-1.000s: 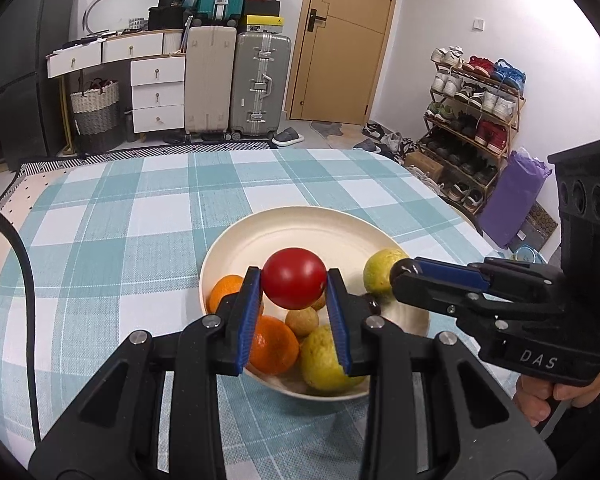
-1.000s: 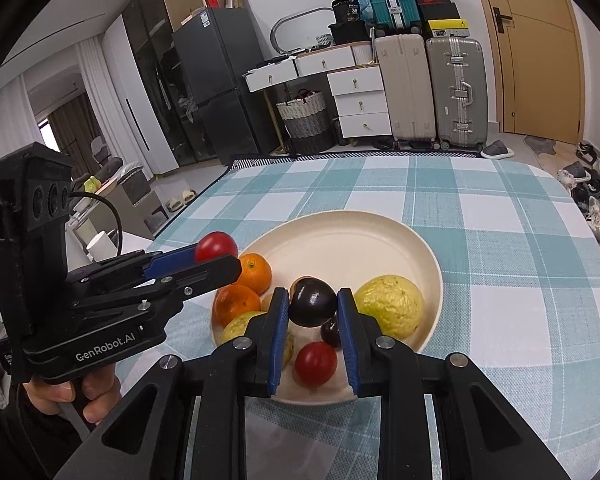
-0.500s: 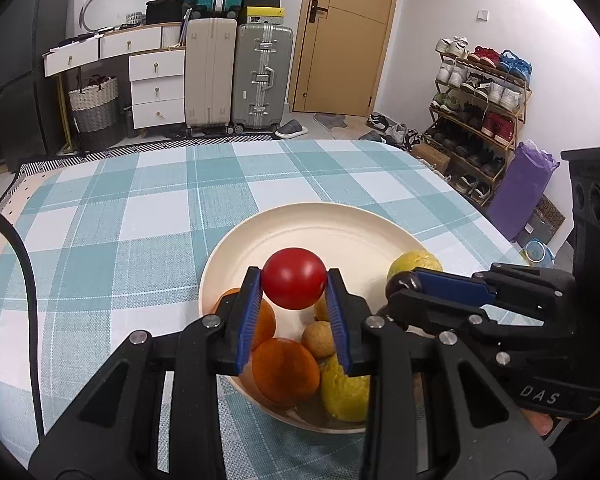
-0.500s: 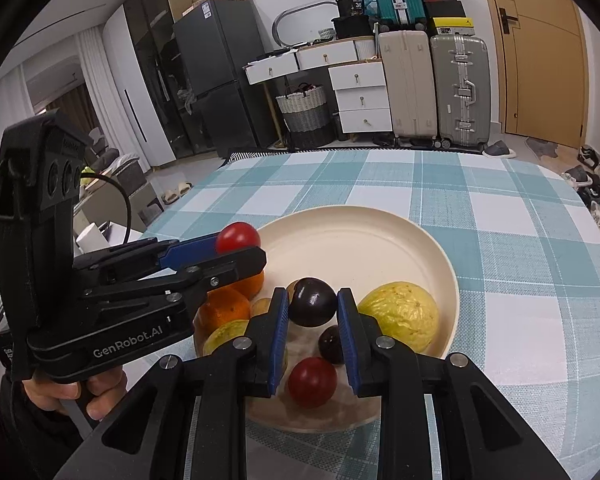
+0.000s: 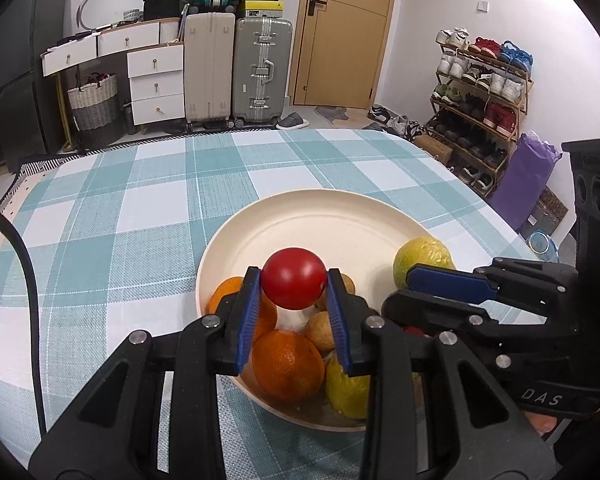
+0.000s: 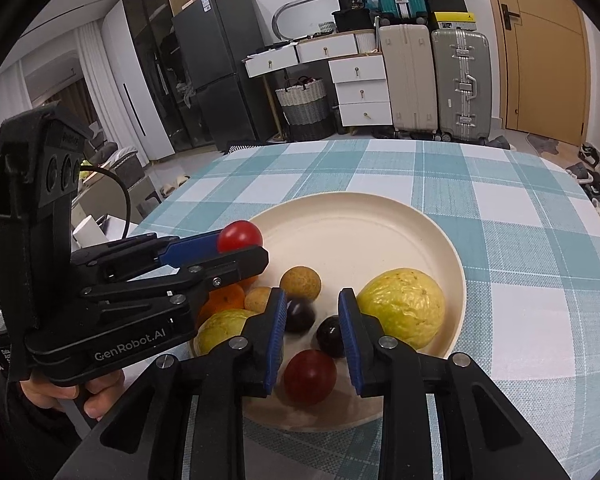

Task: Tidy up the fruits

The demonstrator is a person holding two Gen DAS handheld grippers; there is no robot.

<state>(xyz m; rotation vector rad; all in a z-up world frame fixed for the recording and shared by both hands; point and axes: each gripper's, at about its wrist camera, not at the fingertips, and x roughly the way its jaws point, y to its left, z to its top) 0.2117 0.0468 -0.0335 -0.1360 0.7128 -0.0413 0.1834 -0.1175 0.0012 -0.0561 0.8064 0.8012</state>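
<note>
Both grippers angle downward over a cream plate on a teal-and-white checked tablecloth. The left gripper, held in a hand at the lower left of the right wrist view, is clamped on a red tomato, its blue pads pressing both sides of the fruit, which hangs above the plate's near-left part. The right gripper has just been opening: its jaws stand apart with nothing pressed between them. A dark plum lies blurred just inside the left pad, in the plate below.

Counted in the plate: two dark plums, the second beside the right pad; one dark red fruit nearest the camera; two yellow-green guava-like fruits, one large at right and one at left; two oranges; two small tan round fruits. The far half of the plate is bare.
</note>
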